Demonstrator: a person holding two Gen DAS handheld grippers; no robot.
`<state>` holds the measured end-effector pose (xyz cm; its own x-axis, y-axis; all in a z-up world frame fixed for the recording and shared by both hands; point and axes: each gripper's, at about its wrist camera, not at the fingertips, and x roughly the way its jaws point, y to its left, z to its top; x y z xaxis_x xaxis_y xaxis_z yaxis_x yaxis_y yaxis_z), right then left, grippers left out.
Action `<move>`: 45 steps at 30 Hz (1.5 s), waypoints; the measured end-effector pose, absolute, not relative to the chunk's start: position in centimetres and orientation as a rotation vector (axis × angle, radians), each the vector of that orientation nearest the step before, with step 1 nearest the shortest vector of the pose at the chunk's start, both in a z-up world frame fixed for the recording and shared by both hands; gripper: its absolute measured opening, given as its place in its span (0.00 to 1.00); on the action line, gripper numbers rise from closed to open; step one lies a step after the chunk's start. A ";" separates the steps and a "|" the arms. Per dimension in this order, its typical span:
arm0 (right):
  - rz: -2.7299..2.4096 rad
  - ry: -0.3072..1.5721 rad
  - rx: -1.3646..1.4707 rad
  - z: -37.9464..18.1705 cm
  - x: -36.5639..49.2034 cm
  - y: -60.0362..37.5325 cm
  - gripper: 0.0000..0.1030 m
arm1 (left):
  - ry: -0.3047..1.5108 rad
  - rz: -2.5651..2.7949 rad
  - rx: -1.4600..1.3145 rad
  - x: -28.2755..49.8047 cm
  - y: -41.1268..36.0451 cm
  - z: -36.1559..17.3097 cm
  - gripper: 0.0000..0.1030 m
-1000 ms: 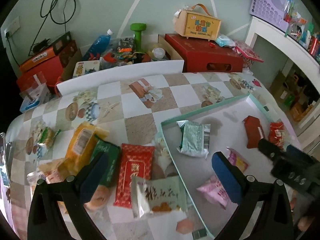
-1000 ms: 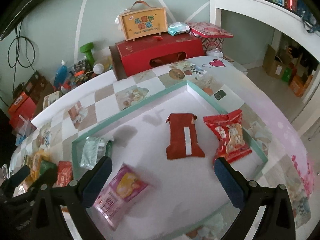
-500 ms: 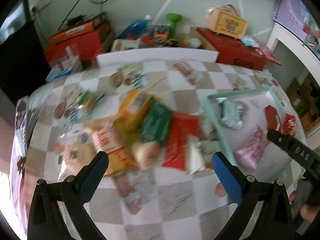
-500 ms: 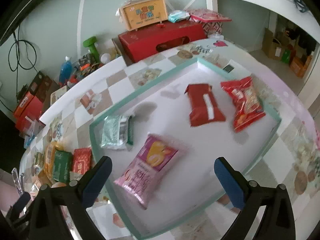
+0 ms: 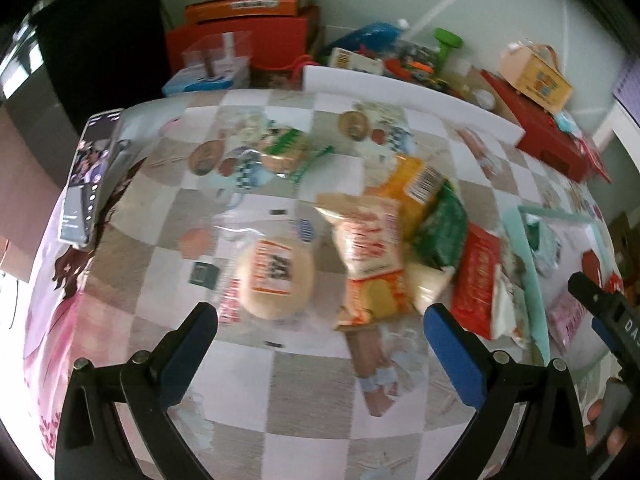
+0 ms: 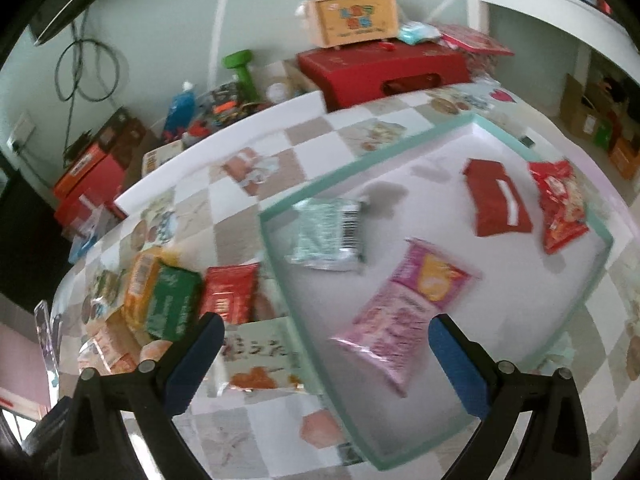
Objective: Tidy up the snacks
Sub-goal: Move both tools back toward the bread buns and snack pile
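Observation:
My left gripper is open and empty above the checkered table, just short of a round bun in clear wrap and an orange-and-white snack bag. Beyond lie a yellow pack, a green pack and a red pack. My right gripper is open and empty over the near-left rim of the green-edged white tray. In the tray lie a pink bag, a mint pack, a dark red pack and a red bag.
A phone lies at the table's left edge. A white-and-orange bag rests against the tray's left rim. Red boxes, a yellow carry box, a green dumbbell and clutter stand behind the table.
My left gripper has swung left, away from the tray, and now faces the loose snack pile. My right gripper has pulled back and left toward the tray's near-left rim. Both stay open.

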<state>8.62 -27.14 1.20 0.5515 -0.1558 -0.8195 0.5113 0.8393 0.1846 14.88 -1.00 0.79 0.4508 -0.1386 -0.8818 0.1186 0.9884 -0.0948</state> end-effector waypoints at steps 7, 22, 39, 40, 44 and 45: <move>-0.342 0.923 0.391 0.5 10.5 -24.9 1.00 | 1.125 -0.100 -0.025 15.6 0.4 -0.4 0.99; -0.220 0.986 0.262 -1.8 13.3 -21.0 1.00 | 1.152 -0.005 -0.068 17.4 3.6 -2.0 0.99; -0.025 0.900 0.075 -2.9 13.6 -15.9 1.00 | 1.131 -0.035 -0.024 18.9 1.2 -2.7 0.99; -0.019 0.888 0.069 -2.9 13.6 -15.7 0.99 | 1.135 -0.032 -0.021 18.9 1.2 -2.9 0.99; 0.009 0.866 0.049 -3.1 13.6 -14.9 0.95 | 1.154 -0.025 -0.028 19.2 1.3 -3.6 0.99; 0.016 0.862 0.042 -3.1 13.6 -14.7 0.94 | 1.159 -0.025 -0.030 19.2 1.3 -3.8 0.99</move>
<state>13.59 -14.69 -3.12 0.6505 0.0305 -0.7589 0.0031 0.9991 0.0429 19.21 1.27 -3.78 0.3997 -0.0352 -0.9160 0.0039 0.9993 -0.0367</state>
